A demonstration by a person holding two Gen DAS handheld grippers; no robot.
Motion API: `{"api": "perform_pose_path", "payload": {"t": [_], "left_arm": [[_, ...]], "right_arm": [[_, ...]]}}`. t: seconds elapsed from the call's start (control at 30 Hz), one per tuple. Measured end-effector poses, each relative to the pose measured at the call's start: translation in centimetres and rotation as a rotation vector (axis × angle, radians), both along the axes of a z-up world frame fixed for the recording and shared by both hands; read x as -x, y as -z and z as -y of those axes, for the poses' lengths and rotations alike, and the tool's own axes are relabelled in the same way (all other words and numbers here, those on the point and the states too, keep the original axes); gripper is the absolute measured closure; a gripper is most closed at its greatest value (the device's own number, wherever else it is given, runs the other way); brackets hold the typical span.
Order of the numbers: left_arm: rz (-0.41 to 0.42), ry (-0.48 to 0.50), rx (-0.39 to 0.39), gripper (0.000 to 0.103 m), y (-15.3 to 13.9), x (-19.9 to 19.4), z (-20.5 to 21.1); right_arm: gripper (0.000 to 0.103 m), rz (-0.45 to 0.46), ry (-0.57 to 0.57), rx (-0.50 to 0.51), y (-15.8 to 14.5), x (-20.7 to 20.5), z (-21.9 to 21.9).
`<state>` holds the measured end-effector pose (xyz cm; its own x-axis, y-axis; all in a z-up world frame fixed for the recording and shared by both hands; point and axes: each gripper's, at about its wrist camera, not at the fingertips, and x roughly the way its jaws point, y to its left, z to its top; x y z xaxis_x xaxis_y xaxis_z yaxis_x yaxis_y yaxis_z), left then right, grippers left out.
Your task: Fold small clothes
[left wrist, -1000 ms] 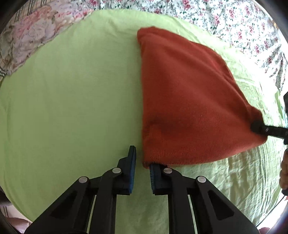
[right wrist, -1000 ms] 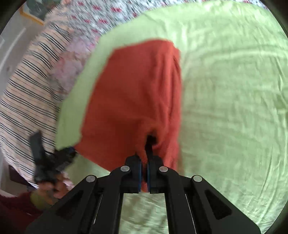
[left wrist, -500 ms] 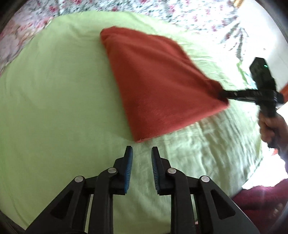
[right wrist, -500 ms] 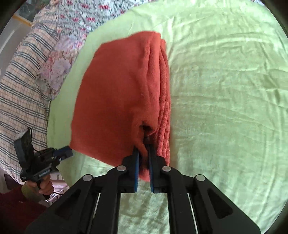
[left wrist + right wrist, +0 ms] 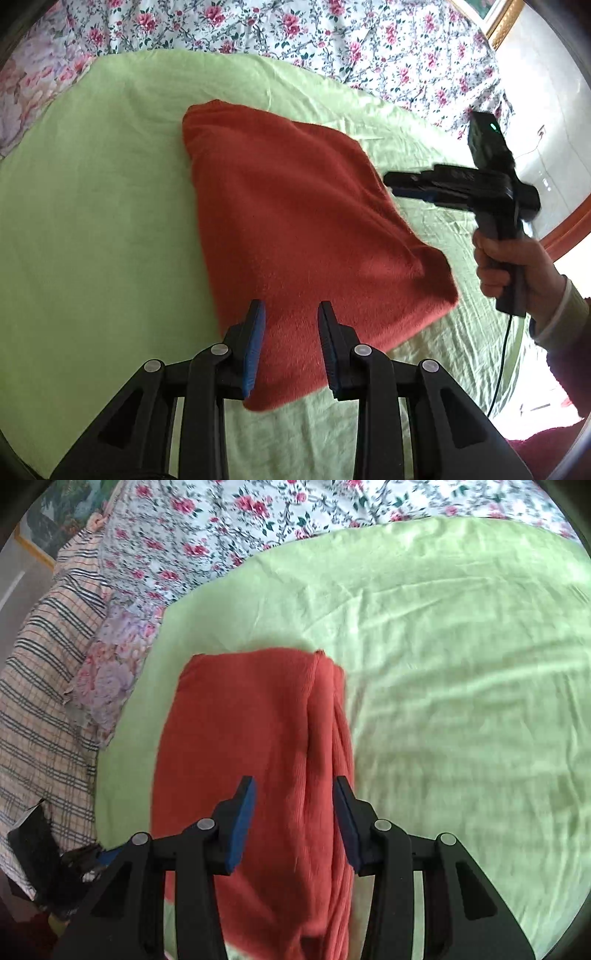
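A rust-orange knitted garment (image 5: 295, 229) lies folded flat on a light green sheet (image 5: 92, 221). My left gripper (image 5: 291, 314) is open and empty, hovering above the garment's near corner. In the right wrist view the same garment (image 5: 251, 738) lies below my right gripper (image 5: 291, 786), which is open and empty, its jaws wide apart above the cloth. The right gripper also shows in the left wrist view (image 5: 391, 184), held in a hand just off the garment's right edge. The left gripper shows at the lower left of the right wrist view (image 5: 107, 854).
A floral bedspread (image 5: 332, 40) lies beyond the green sheet (image 5: 461, 701). A plaid and striped pillow (image 5: 40, 686) sits at the left in the right wrist view. A red wooden bed frame edge (image 5: 569, 229) is at the right.
My right gripper has let go of the garment's corner and opened wide. The garment has dropped flat on the sheet. My left gripper has opened wider and moved over the garment's near corner.
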<state>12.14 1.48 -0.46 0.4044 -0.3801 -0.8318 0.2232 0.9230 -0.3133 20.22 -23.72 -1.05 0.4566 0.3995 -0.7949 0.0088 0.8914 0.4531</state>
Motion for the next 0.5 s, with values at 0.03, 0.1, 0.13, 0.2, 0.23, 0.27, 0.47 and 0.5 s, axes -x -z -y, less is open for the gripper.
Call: {"api": "perform_pose_path", "payload": {"t": [0.03, 0.1, 0.13, 0.2, 0.23, 0.27, 0.47, 0.5], "left_arm": [[-0.004, 0.002, -0.003, 0.073, 0.2, -0.2, 0.2], [-0.012, 0.008, -0.003, 0.073, 0.5, -0.4, 0.6], [-0.016, 0.012, -0.005, 0.073, 0.6, -0.4, 0.9], [-0.017, 0.022, -0.021, 0.076, 1.0, -0.5, 1.3], [-0.019, 0.028, -0.023, 0.076, 1.2, -0.5, 1.3], [-0.027, 0.031, -0.023, 0.076, 1.5, -0.5, 1.3], [-0.052, 0.033, -0.034, 0.078, 2.9, -0.6, 1.4], [-0.053, 0.040, -0.043, 0.078, 3.0, -0.5, 1.6]], "right_arm": [[0.059, -0.004, 0.001, 0.007, 0.4, -0.8, -0.1], [0.062, -0.021, 0.000, 0.012, 1.2, -2.0, -0.2], [0.071, -0.031, -0.002, 0.016, 1.6, -2.6, -0.2], [0.090, -0.042, -0.017, 0.020, 2.0, -3.3, -0.3], [0.091, -0.035, -0.025, 0.021, 1.7, -3.5, -0.4], [0.092, -0.018, -0.030, 0.012, 1.1, -3.6, -0.4], [0.092, 0.086, -0.060, -0.034, -1.0, -3.7, -0.2], [0.092, 0.049, -0.047, -0.026, 0.2, -4.0, 0.1]]}}
